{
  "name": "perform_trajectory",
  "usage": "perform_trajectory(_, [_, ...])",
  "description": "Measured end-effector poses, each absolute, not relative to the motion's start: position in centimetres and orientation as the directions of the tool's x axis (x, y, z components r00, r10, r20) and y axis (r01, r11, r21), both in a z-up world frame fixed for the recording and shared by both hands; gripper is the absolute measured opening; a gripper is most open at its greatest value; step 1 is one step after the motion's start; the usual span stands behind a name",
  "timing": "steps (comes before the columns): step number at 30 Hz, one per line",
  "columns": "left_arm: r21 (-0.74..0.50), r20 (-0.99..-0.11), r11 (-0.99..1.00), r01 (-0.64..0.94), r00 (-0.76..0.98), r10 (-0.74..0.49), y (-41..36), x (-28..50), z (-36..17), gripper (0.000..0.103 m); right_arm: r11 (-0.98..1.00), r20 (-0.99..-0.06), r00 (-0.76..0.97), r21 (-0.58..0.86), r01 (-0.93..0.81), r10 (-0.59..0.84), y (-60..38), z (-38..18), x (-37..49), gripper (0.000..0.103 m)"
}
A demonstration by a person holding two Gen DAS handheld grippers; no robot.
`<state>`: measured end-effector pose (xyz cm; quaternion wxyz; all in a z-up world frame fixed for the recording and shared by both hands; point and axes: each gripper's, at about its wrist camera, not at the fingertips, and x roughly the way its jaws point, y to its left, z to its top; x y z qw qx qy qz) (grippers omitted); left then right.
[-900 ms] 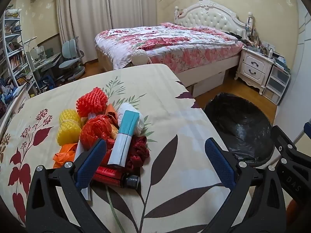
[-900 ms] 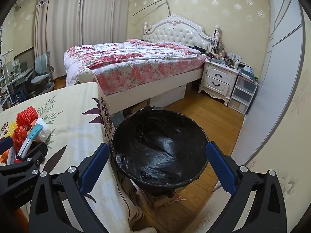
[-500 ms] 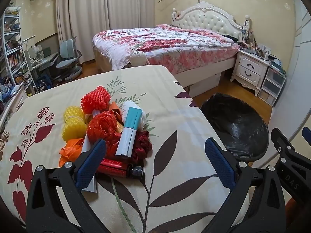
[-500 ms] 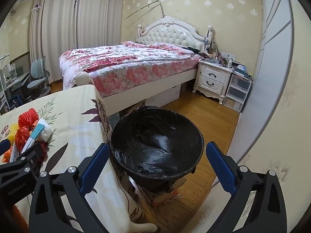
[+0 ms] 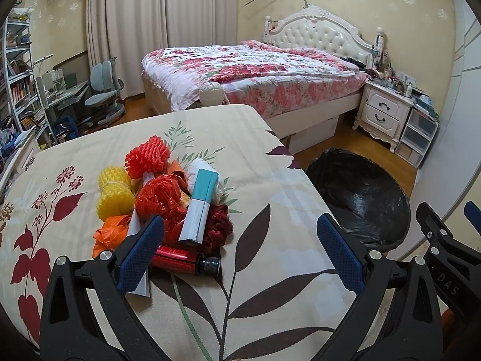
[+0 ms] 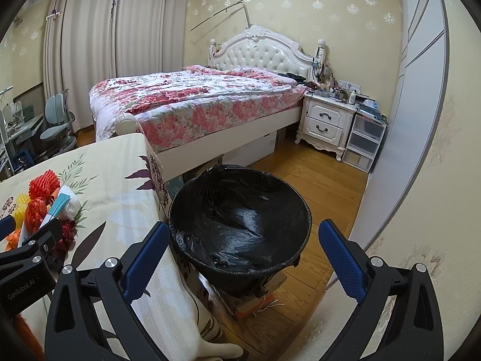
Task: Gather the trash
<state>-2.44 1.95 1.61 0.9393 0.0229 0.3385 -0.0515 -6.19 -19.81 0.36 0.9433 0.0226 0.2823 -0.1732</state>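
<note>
Heap of red, yellow and orange crumpled trash (image 5: 162,201) mid-counter (image 5: 270,285); black-lined round bin (image 6: 240,225), fully seen only by right wrist; left claw (image 5: 240,255), right claw (image 6: 240,258) gape empty.

Matt woven cloth (image 5: 255,270), cream with printed leaves, covers the table beneath the left gripper (image 5: 240,246), whose frame is matt black plastic with bright metal screw heads and dimpled blue rubber-like pads (image 5: 141,249). Ahead of its left finger lie foam-net fruit sleeves, red (image 5: 148,156) and yellow (image 5: 115,192), a crinkled glossy red plastic bag (image 5: 160,195), a smooth teal-and-white carton (image 5: 200,207), and a glossy red bottle (image 5: 177,260) with a ribbed black cap. Between the right gripper's (image 6: 240,255) fingers, a bin (image 6: 240,225) is lined with wrinkled, shiny black plastic film. Beyond it lies polished wooden flooring (image 6: 315,180).
</note>
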Motion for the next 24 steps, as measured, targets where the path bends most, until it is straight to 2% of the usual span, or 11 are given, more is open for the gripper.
perform_trajectory(24, [-0.002,-0.639,0.993,0.115,0.764,-0.090,1.76,-2.48,1.73,0.099,0.938,-0.541,0.780,-0.053,0.342,-0.314,-19.97,0.41,-6.35,0.097])
